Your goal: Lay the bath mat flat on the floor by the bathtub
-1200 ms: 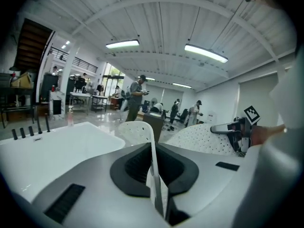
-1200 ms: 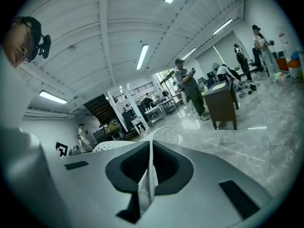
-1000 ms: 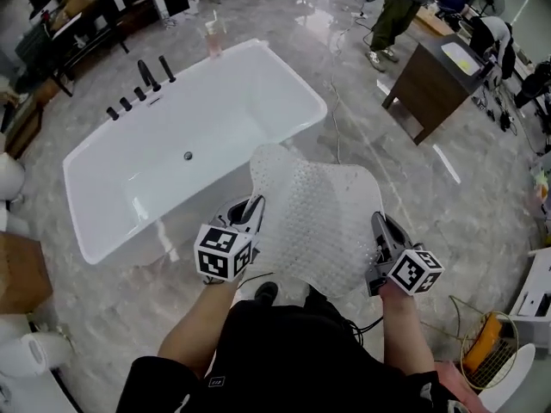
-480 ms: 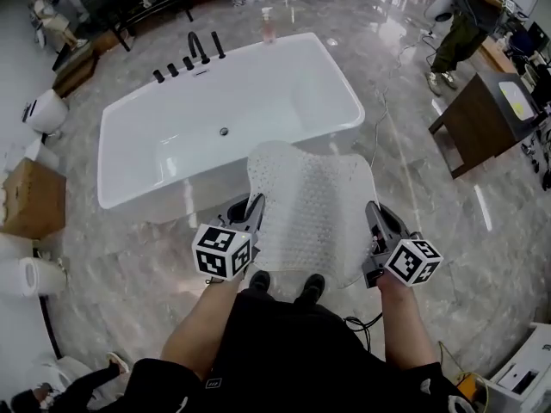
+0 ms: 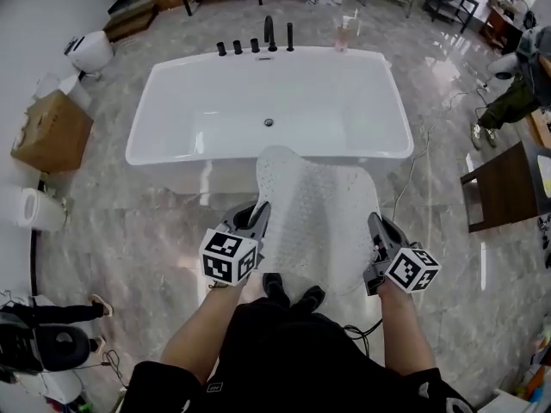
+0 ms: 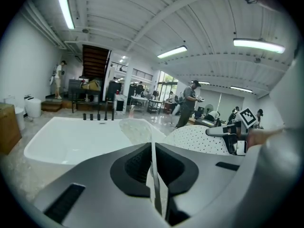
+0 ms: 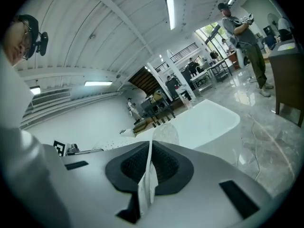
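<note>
The bath mat [image 5: 314, 218] is pinched by its side edges — one in the left gripper [image 5: 256, 216], one in the right gripper [image 5: 375, 231] — and is spread between them, with the bathtub [image 5: 344, 93] just beyond.

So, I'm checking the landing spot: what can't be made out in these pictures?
The floor by the bathtub: head view, the bath mat covers part.
The shoes: head view, partly behind the mat's near edge.
The bottle on the rim: head view, too small to read.

Bath mat [image 5: 318, 213] translucent bumpy plastic; bathtub [image 5: 344, 101] glossy white; floor [image 5: 120, 222] polished grey stone-look; box [image 5: 52, 132] matt cardboard.
</note>
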